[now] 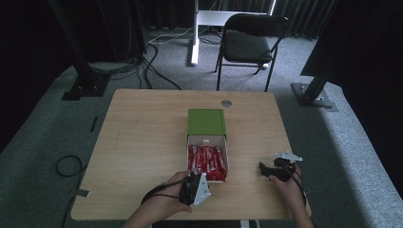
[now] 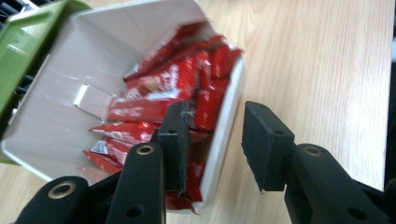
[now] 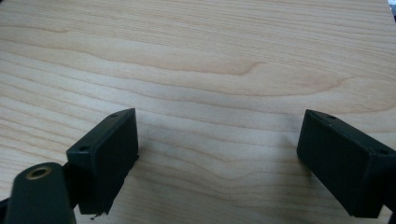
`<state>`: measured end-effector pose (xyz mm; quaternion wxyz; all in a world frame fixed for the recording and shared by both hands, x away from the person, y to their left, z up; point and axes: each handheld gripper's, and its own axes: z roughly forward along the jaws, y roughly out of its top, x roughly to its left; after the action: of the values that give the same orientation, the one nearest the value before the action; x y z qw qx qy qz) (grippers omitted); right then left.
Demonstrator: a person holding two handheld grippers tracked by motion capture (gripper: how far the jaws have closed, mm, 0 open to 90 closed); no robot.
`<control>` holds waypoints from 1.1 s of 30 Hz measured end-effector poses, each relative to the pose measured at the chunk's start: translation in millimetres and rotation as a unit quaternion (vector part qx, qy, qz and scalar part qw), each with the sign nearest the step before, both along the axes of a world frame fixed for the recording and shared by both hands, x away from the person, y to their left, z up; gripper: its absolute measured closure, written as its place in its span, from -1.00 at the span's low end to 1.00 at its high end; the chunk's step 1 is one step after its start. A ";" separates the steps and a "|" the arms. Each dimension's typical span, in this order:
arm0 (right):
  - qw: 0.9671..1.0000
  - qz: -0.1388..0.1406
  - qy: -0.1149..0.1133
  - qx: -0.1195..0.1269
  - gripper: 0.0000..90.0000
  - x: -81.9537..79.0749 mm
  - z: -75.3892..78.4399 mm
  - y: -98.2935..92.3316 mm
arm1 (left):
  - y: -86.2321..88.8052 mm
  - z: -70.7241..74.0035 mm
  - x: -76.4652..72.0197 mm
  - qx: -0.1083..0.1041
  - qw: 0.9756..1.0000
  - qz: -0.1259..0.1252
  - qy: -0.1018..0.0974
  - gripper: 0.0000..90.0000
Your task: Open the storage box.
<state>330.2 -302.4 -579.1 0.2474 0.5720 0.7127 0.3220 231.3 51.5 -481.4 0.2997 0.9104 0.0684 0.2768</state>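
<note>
**Clearing the near rim of the sachet tray**

The left gripper (image 1: 196, 183) hangs released over the near end of the white tray (image 2: 56, 121), jaws slightly parted with the tray's near wall between them, gripping nothing. Judged best practice: lift straight, avoiding the wall. The red sachets (image 1: 207, 160) lie in that tray, pulled out from the green sleeve (image 1: 206, 121) at table centre. The right gripper (image 1: 272, 172) rests wide open, empty, on the table (image 3: 196, 60).

Count: one tray, one sleeve, two grippers; sachets overlap, number unclear.

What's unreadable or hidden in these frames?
- Print on the red packets: left gripper view, blurred; high view, too small.
- Packet count: packets overlap; the left hand-held gripper covers the near ones.
- Inside of the green sleeve: high view, its top hides it.
- White tray near corner: cut by the bottom edge.
</note>
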 end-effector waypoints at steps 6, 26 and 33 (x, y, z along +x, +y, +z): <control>1.000 0.000 0.000 0.000 -0.73 0.0 0.0 0.0 | 13.1 16.0 12.1 -0.061 0.998 0.015 -0.004 0.39; 1.000 0.000 0.000 0.000 -0.73 0.0 0.0 0.0 | 68.5 29.7 45.5 -0.207 0.974 0.094 -0.006 0.20; 1.000 0.000 0.000 0.000 -0.73 0.0 0.0 0.0 | 89.6 23.3 53.7 -0.221 0.966 0.132 -0.005 0.16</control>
<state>330.2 -302.4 -579.1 0.2474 0.5720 0.7127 0.3220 285.0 141.1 -458.1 0.4543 0.8032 0.2461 0.2965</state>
